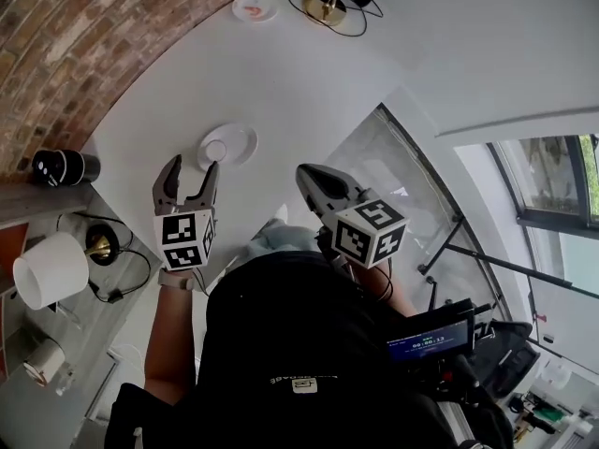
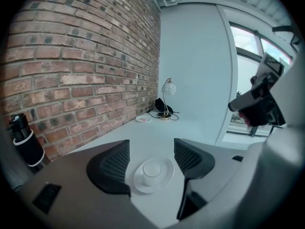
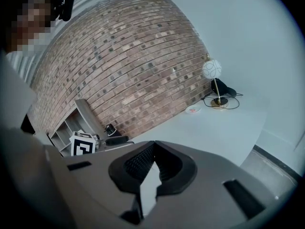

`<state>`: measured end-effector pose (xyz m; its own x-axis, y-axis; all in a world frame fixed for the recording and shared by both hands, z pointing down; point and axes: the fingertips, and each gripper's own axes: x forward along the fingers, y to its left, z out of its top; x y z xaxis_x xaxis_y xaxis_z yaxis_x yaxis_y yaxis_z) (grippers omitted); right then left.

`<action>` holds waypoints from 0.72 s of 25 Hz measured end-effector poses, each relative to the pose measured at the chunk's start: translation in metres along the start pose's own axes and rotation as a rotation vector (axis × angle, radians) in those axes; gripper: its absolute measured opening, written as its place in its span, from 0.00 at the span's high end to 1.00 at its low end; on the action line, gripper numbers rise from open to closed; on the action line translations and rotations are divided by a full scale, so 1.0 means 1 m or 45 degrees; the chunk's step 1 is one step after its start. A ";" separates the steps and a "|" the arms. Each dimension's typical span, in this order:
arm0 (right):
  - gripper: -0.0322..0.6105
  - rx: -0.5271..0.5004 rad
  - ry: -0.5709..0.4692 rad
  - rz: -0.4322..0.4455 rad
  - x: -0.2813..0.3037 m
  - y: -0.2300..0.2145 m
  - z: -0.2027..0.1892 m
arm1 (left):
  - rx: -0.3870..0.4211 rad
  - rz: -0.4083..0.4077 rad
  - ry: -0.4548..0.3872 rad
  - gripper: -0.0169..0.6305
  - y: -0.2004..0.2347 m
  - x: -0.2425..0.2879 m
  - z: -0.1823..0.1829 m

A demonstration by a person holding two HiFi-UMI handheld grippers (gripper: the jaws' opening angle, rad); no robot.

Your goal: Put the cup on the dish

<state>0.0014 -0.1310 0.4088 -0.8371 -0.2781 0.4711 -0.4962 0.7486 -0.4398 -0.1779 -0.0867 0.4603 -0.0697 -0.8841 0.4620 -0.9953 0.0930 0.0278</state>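
Head view: white table (image 1: pixel 309 73) runs along brick wall (image 1: pixel 65 36). Cup (image 1: pixel 216 150) stands on dish (image 1: pixel 241 138), close to the table's near edge, upright. Wide bare tabletop from the dish out to small plate (image 1: pixel 255 6) and lamp (image 1: pixel 326 7) at the far end, nothing between. Left gripper (image 1: pixel 192 171) sits just short of the dish, jaws spread wide, empty. Right gripper (image 1: pixel 307 176) is off to the right, near the table's right edge, well apart from the dish, jaws together. Marker cube (image 1: pixel 184 239) on the left gripper carries black-and-white square patterns, as does the one on the right. Screen (image 1: pixel 429 342) at the person's waist shows pale digits, too small to read.

Left gripper view: left gripper (image 2: pixel 151 147) has its jaws wide apart, nothing gripped. Cup (image 2: pixel 152 168) on dish (image 2: pixel 164 175) shows in the gap between them, lower on the table, not touching either jaw. Open table beyond to small plate (image 2: pixel 143 119) and lamp (image 2: pixel 167 87). Black bottle (image 2: pixel 26 144) stands at the left by the wall. Right gripper (image 2: pixel 236 106) is held off the table's right side.

Right gripper view: right gripper (image 3: pixel 153 144) has its jaw tips meeting, nothing between. Marker cube (image 3: pixel 82 144) of the left gripper shows at left. Table edge curves off to the right; lamp (image 3: pixel 212 70) and small plate (image 3: pixel 192 109) sit far off. No readable brand or label anywhere.
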 end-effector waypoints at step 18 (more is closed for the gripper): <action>0.95 -0.163 0.129 0.333 0.063 0.079 0.009 | -0.222 0.255 -0.060 0.58 0.046 -0.094 -0.006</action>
<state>-0.0930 -0.0949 0.3970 -0.9022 -0.0094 0.4313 -0.2284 0.8586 -0.4590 -0.2167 0.0035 0.4238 -0.2708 -0.8602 0.4322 -0.9350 0.3418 0.0944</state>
